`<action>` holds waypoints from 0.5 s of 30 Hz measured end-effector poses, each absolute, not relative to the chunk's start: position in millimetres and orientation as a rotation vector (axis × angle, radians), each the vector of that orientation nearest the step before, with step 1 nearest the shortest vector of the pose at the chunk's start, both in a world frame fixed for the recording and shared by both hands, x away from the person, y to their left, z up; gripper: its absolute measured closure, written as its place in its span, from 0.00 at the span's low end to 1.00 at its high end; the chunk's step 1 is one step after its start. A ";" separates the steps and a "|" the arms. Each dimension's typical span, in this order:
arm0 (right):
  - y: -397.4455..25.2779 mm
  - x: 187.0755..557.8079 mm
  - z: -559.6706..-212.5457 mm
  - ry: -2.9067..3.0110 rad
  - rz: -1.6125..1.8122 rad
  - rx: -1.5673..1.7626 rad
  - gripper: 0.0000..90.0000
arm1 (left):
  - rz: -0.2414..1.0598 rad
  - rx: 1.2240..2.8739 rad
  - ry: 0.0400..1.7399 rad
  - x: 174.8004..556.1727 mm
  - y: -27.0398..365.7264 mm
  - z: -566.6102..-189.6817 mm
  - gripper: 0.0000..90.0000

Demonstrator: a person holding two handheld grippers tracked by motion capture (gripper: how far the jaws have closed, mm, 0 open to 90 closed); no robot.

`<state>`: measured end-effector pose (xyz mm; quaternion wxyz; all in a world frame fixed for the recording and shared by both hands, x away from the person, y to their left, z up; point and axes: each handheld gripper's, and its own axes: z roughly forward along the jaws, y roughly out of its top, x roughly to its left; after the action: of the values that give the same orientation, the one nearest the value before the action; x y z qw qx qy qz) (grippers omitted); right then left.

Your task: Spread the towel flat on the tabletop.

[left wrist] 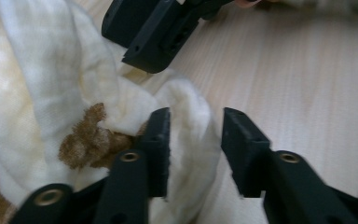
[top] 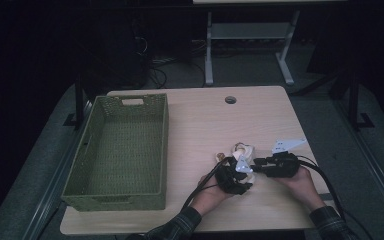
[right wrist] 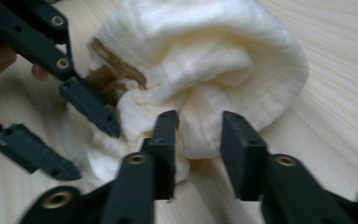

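Both forearms in from the bottom, hands close together. Left claw (top: pixel 236 176) held low with jaws apart, pointing toward the other one. Right claw (top: pixel 258 165) pointing left, jaws also apart, tips almost meeting the left.

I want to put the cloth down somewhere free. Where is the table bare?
Bare table lies between the green basket and the cable hole. The basket is empty. It is crowded at the near edge, where both tongs, left and right, meet the cloth.
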<state>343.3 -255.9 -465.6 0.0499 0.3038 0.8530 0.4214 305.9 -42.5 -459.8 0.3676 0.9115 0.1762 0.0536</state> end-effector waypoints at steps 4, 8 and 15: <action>-255.1 347.4 -468.4 2.603 1.245 0.931 0.94 | 0.121 2.344 0.473 310.6 -38.9 -459.3 0.95; -260.4 347.0 -464.1 2.593 1.224 0.921 0.98 | 0.113 2.322 0.494 314.1 -30.2 -452.8 0.97; -272.9 344.9 -455.7 2.550 1.210 0.918 0.98 | 0.148 2.259 0.551 319.7 -3.9 -435.8 0.97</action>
<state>344.9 -272.9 -455.7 0.0869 0.3083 0.8559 0.4061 319.7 -3.9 -435.8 0.3948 0.8908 0.2174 0.0585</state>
